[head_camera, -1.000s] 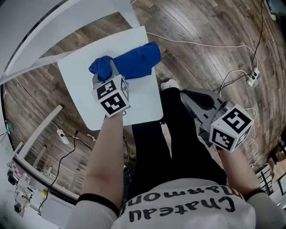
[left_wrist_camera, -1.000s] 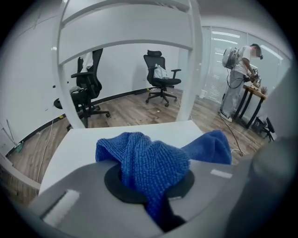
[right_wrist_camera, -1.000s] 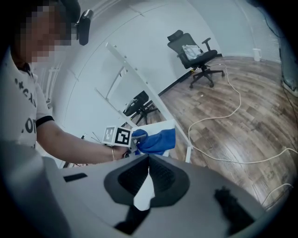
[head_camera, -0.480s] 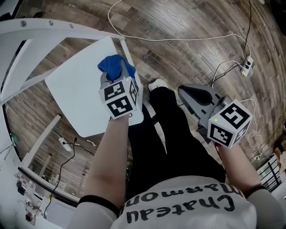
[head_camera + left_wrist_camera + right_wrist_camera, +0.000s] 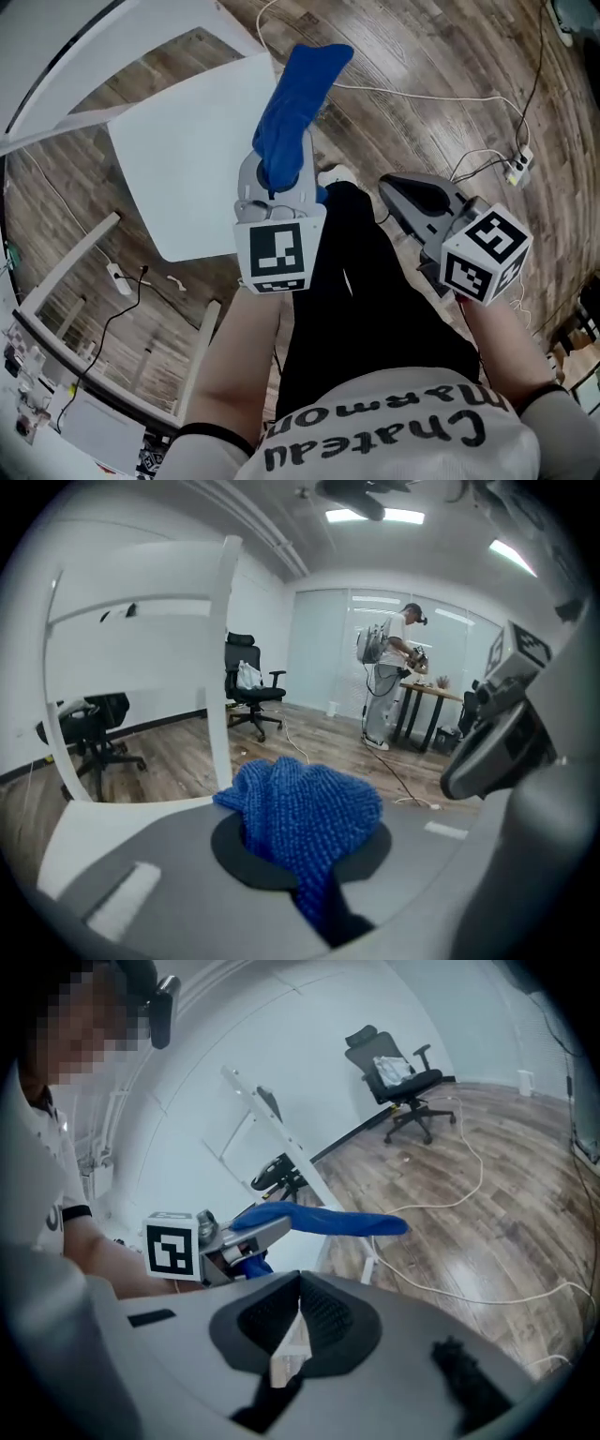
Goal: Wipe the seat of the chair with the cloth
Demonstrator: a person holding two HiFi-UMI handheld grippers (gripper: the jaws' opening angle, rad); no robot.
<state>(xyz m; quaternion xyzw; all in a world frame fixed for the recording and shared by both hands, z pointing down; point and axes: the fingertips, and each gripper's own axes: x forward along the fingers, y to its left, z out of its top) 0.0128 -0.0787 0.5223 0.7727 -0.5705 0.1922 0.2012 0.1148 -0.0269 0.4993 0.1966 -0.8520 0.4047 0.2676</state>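
Floor cables (image 5: pixel 394 91) beside chair (image 5: pixel 187 159) and cloth (image 5: pixel 291 103).

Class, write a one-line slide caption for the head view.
Left gripper clamps the blue cloth at the edge of the white chair seat; right gripper shut and empty.

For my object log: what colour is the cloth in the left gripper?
The cloth is plain blue, shown best in the left gripper view.

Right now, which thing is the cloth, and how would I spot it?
Find the white chair seat on the wooden floor. Beside it, the left gripper pinches the cloth: a knitted strip, the only blue thing there.
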